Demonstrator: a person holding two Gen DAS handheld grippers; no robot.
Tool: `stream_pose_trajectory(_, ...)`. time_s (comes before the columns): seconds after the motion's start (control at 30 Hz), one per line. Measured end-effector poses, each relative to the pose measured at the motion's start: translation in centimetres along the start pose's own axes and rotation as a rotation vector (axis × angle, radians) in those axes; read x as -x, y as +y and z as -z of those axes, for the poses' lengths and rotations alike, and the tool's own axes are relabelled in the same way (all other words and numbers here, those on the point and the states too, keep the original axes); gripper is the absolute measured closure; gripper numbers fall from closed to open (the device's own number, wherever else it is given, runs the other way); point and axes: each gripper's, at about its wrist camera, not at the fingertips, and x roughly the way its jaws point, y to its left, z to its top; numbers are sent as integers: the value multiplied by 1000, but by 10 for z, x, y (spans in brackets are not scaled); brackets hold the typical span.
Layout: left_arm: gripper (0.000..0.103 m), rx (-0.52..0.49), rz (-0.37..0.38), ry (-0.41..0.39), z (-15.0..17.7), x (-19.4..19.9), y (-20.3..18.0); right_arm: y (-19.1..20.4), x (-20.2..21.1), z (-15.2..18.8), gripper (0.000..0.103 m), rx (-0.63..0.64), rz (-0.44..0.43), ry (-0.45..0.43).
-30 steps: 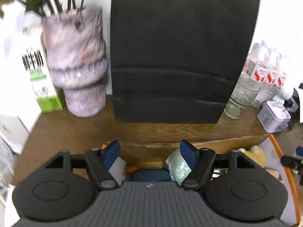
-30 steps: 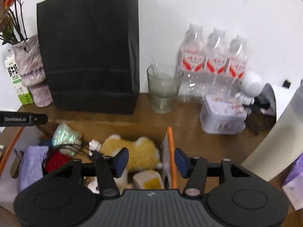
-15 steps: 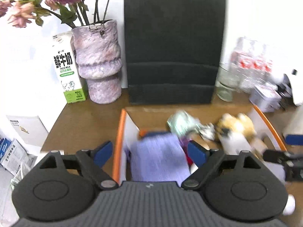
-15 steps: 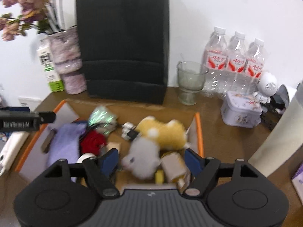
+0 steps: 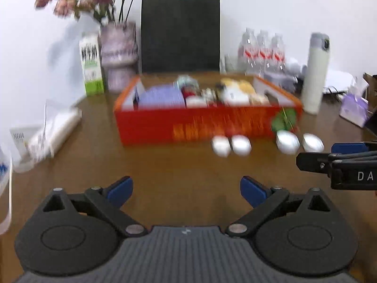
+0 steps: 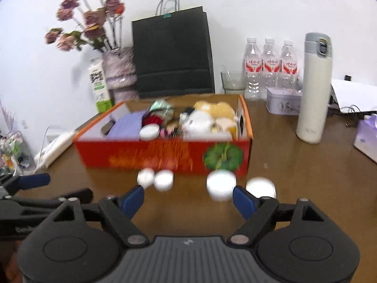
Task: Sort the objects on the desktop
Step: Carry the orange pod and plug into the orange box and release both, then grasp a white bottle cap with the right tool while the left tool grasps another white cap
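Note:
An orange-red box sits mid-table, filled with a purple cloth, a yellow plush toy, a white jar and other small items. Several white round jars lie on the wood in front of it. My left gripper is open and empty, well back from the box. My right gripper is open and empty, just short of the jars; it also shows at the right edge of the left wrist view.
Behind the box stand a black paper bag, a flower vase, a milk carton, water bottles, a glass, a tin and a white thermos. A white power strip lies left, a tissue pack right.
Both grippers have pulled back and away from over the box toward the table's near side. The box and the white jars in front of it have come fully into view.

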Motion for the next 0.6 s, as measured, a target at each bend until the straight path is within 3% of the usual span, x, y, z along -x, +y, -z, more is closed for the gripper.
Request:
stream_pose_trajectory(0.27, 2, -42, -21, -20, 39, 32, -2, 3, 23, 54, 21, -17, -24, 59)
stream_pose_trajectory(0.43, 2, 5, -9, 30, 41, 26, 5, 12, 28, 60, 20, 22, 10, 30)
stream_pose_trajectory(0.6, 2, -11, -13, 51, 43, 24, 2, 6, 27, 60, 21, -22, 25, 18)
